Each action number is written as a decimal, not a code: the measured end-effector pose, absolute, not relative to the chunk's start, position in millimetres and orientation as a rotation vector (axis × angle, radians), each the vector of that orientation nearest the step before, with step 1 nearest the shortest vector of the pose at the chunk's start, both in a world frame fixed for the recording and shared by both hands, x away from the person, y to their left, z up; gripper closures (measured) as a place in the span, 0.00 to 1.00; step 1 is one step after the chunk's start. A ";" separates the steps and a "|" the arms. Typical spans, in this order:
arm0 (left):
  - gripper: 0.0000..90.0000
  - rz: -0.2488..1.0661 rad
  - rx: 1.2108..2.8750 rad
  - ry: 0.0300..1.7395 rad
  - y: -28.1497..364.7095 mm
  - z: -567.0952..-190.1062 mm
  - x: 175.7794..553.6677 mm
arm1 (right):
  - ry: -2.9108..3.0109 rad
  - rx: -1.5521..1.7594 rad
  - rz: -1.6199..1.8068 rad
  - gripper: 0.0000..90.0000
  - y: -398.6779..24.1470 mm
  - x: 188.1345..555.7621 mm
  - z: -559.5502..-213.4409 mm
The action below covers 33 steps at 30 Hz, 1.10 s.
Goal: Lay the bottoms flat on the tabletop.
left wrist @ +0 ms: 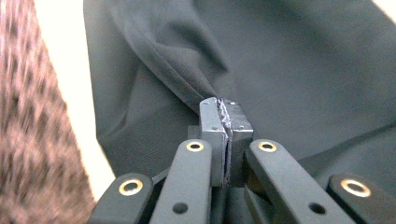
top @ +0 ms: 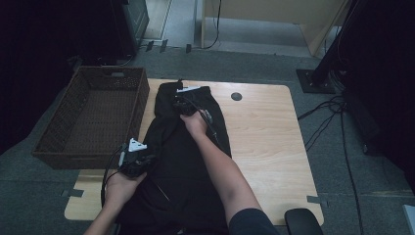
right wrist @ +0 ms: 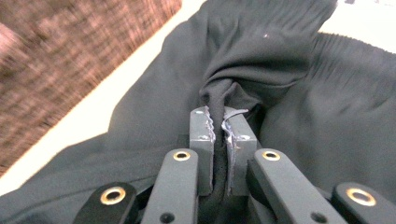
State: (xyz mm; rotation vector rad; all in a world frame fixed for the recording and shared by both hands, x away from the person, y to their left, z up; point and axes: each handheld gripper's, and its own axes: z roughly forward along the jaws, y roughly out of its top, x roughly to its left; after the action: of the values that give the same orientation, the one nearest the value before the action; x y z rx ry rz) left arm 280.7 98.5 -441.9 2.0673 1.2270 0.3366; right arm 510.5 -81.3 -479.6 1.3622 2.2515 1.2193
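A black garment [top: 183,161] lies lengthwise on the wooden table [top: 264,137], its waistband with a white label at the far end. My left gripper [top: 142,159] is shut on a fold of the garment [left wrist: 289,70] at its left edge, near the basket. In the left gripper view the cloth ridge runs up from the closed pads [left wrist: 212,123]. My right gripper [top: 182,104] is shut on a bunched fold near the waistband; the fabric [right wrist: 261,60] is pinched between its pads [right wrist: 201,126] and rises in a pleat above them.
A dark brown wicker basket [top: 95,115] stands at the table's left, close to the left gripper. A round grommet [top: 236,96] sits at the table's far side. Cables [top: 328,117] and a stand base lie on the floor to the right.
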 end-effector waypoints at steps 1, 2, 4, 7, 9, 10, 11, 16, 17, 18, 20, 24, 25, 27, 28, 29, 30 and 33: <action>1.00 0.333 2.057 1.191 90.9 -433.5 277.8 | 2.242 1.342 1.256 0.93 -85.6 510.0 -471.5; 1.00 0.335 2.044 1.156 81.7 -425.1 274.7 | 2.232 1.321 1.278 0.93 -91.0 509.4 -462.7; 1.00 0.337 2.019 1.073 61.4 -408.6 268.9 | 2.201 1.305 1.330 0.94 -104.5 507.7 -444.0; 1.00 0.309 1.987 0.973 26.3 -394.3 264.4 | 2.144 1.297 1.401 0.94 -129.0 504.1 -419.9; 1.00 0.291 1.979 0.937 2.6 -395.8 264.6 | 2.129 1.292 1.383 0.93 -145.4 502.2 -411.4; 1.00 0.279 1.980 0.926 -7.8 -399.7 266.1 | 2.120 1.299 1.369 0.93 -153.7 501.8 -410.1; 0.99 0.253 1.979 0.927 -17.3 -405.2 268.5 | 2.120 1.306 1.349 0.93 -162.4 502.1 -410.7; 0.99 0.156 2.030 0.949 -50.6 -443.0 283.5 | 2.121 1.378 1.180 0.91 -196.4 504.8 -434.9; 0.98 0.137 2.035 0.963 -53.1 -450.0 286.9 | 2.126 1.396 1.146 0.91 -201.1 505.7 -441.7; 0.97 0.104 2.043 0.971 -54.8 -456.2 290.1 | 2.133 1.409 1.113 0.90 -204.7 506.3 -448.5; 0.87 0.027 2.056 0.971 -54.2 -463.6 295.3 | 2.154 1.421 1.055 0.82 -210.4 505.9 -459.6; 0.66 0.036 2.057 0.950 -43.0 -456.5 297.5 | 2.080 1.436 1.064 0.65 -218.5 500.4 -457.6; 0.64 0.047 2.056 0.953 -37.7 -452.4 298.9 | 2.067 1.432 1.077 0.65 -219.3 498.7 -453.5; 0.64 0.098 2.067 0.965 -24.9 -446.0 304.3 | 2.068 1.410 1.110 0.72 -219.5 494.9 -445.2; 0.64 0.110 2.072 0.973 -20.3 -445.0 306.8 | 2.083 1.402 1.124 0.77 -217.3 491.2 -441.7; 0.65 0.126 2.083 0.984 -13.8 -444.5 310.3 | 2.097 1.395 1.131 0.79 -215.2 488.7 -440.7; 0.65 0.140 2.095 0.998 -7.4 -444.9 314.0 | 2.116 1.383 1.127 0.80 -211.9 484.6 -440.0; 0.67 0.170 2.103 1.050 10.5 -447.7 322.8 | 2.158 1.351 1.142 0.82 -202.5 467.6 -445.2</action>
State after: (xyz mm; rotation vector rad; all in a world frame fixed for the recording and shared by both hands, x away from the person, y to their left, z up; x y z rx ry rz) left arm 322.8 10.5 -447.7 2.1027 1.0501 0.1702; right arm 467.6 -202.5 -445.2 1.3506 2.1579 1.1420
